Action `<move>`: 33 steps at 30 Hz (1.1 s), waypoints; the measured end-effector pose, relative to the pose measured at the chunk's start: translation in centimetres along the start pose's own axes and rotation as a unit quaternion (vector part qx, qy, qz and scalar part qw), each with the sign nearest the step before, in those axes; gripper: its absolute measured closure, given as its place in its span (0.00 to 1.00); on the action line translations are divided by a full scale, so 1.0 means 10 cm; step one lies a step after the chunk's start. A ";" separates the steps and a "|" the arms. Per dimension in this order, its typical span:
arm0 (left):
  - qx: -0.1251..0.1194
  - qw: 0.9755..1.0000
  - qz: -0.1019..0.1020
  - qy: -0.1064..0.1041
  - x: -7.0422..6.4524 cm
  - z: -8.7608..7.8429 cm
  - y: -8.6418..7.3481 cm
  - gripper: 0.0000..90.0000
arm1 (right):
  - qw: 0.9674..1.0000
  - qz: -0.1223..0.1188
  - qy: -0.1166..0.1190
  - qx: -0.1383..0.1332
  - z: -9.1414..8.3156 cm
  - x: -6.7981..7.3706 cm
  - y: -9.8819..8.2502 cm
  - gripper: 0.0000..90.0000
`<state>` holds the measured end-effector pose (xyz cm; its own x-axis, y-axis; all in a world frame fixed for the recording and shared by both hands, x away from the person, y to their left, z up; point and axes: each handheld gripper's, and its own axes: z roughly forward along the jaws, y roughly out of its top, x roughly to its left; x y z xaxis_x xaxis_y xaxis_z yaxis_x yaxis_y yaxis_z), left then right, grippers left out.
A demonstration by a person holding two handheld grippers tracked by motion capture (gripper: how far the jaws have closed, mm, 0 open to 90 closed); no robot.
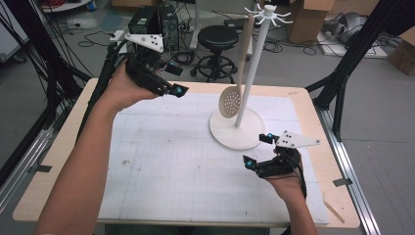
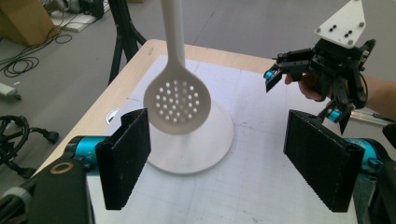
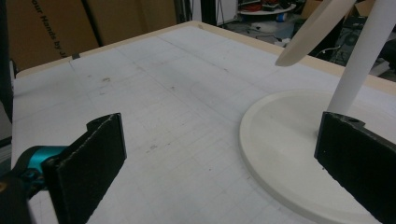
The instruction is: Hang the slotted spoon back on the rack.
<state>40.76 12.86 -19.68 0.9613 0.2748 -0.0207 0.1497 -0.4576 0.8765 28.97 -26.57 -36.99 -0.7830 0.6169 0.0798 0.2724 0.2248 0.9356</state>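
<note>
Slotted spoon hanging on the white rack, both grippers empty-jawed

Left gripper up off the table left of the rack, jaws spread wide, nothing between the pads, spoon bowl dangling just past them. Spoon hooked up top, bowl hovering over the rack's round base. Right gripper parked low just right of that base, jaws gaping too, one pad right at the base rim.
</note>
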 end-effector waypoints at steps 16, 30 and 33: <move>-0.017 0.999 -0.029 0.016 -0.14 -0.19 -0.75 0.17 | 1.000 -0.001 0.003 0.007 0.04 0.02 0.00 0.01; -0.032 0.998 -0.038 0.035 -0.35 -0.23 -1.36 0.12 | 1.000 0.001 0.004 0.012 0.06 0.00 -0.02 0.01; -0.039 0.997 -0.053 0.042 -0.39 -0.26 -1.55 0.10 | 1.000 0.003 0.001 0.014 0.06 0.00 -0.02 0.01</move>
<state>34.13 21.09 -31.99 0.9177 0.3896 -0.0773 0.2276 -0.3564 0.9062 29.25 -26.15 -37.42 -0.7821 0.6172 0.0854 0.2923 0.2425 0.9251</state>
